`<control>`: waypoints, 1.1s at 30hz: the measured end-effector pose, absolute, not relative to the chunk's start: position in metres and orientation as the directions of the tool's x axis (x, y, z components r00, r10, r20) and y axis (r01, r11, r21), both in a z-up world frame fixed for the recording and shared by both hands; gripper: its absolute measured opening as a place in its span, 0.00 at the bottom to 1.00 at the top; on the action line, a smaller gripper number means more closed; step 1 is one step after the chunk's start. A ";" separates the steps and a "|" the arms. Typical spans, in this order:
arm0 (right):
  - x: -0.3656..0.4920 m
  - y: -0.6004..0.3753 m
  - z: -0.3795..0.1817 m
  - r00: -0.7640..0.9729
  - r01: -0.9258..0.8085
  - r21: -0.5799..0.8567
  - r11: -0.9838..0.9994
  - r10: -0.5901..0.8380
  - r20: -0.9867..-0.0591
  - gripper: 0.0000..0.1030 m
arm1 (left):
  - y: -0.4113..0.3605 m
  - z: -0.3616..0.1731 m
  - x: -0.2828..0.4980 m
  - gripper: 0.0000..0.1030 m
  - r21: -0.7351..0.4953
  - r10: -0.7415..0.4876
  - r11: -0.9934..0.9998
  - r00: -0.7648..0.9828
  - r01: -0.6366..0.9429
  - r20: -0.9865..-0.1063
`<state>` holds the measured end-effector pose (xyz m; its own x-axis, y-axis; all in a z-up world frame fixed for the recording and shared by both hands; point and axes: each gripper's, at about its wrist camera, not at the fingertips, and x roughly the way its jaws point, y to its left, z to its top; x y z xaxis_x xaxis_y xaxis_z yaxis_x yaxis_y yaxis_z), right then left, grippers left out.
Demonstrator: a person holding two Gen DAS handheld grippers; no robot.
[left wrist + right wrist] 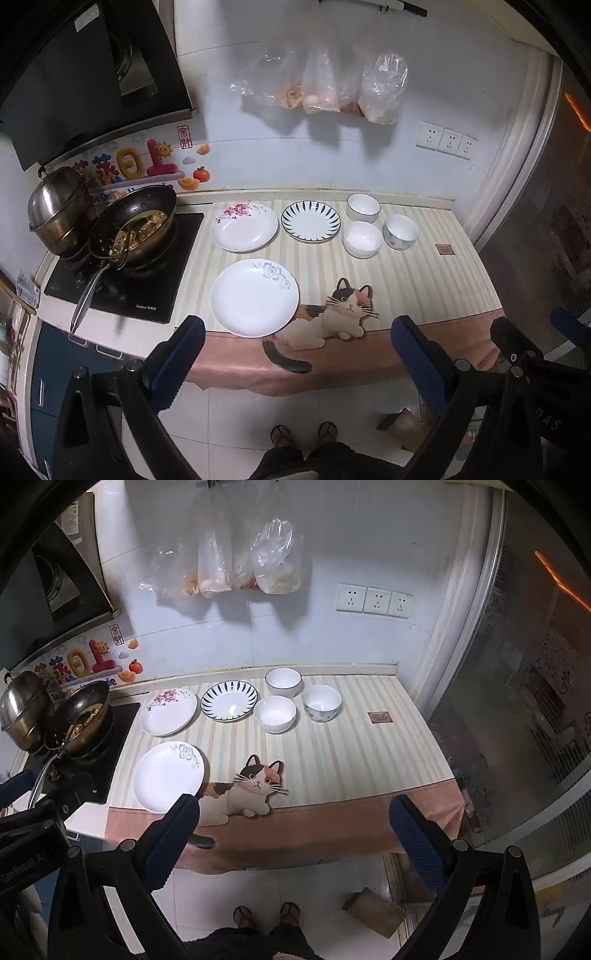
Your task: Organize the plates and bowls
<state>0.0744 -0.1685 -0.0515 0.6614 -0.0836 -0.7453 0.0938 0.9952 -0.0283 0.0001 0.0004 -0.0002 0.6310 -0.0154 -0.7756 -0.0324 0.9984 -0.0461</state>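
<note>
Lying on the striped cream counter cloth with a calico cat print [424, 266] are three plates and three bowls, all separate, none stacked. The round white plate with a grey flower [254, 297] is sitting nearest the counter's front edge, just beside the printed cat. Behind it the white plate with pink blossoms [243, 227] is resting next to the black cooktop [125, 280], and the white plate with dark blue radiating strokes [310, 220] is lying to its right, close but apart. Further right the bowls are clustering: a white bowl with a thin dark rim [364, 207] at the back, a plain white bowl [362, 239] in front of it, and a white bowl with coloured spots [401, 232] to the right.

The left gripper [299, 354] is hovering over the counter's front edge with its blue-padded fingers spread wide, holding nothing. The right gripper [295, 834] is hanging likewise, jaws wide apart and empty. A dark wok of cooked food [142, 225] and a steel lidded pot [59, 210] are sitting on the cooktop.
</note>
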 end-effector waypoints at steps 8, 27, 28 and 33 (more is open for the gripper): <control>0.070 -0.165 -0.049 0.663 0.091 -0.027 0.996 -0.081 -0.744 1.00 | 0.007 0.003 -0.002 1.00 -0.038 -0.007 0.999 0.634 -0.035 -0.774; 0.071 -0.161 -0.037 0.677 0.088 -0.025 0.996 -0.078 -0.732 1.00 | 0.019 0.006 -0.005 1.00 -0.032 0.015 0.998 0.652 -0.060 -0.758; 0.071 -0.161 -0.036 0.676 0.085 -0.025 0.996 -0.076 -0.733 1.00 | 0.019 0.007 -0.005 1.00 -0.031 0.015 0.998 0.651 -0.059 -0.759; 0.073 -0.161 -0.035 0.676 0.085 -0.027 0.996 -0.078 -0.732 1.00 | 0.017 0.008 -0.004 1.00 -0.031 0.019 0.997 0.656 -0.064 -0.755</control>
<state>0.0735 -0.1611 -0.0352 0.6764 -0.0779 -0.7324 0.0853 0.9960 -0.0271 -0.0039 0.0171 0.0082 0.6558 0.0185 -0.7547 -0.0642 0.9974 -0.0313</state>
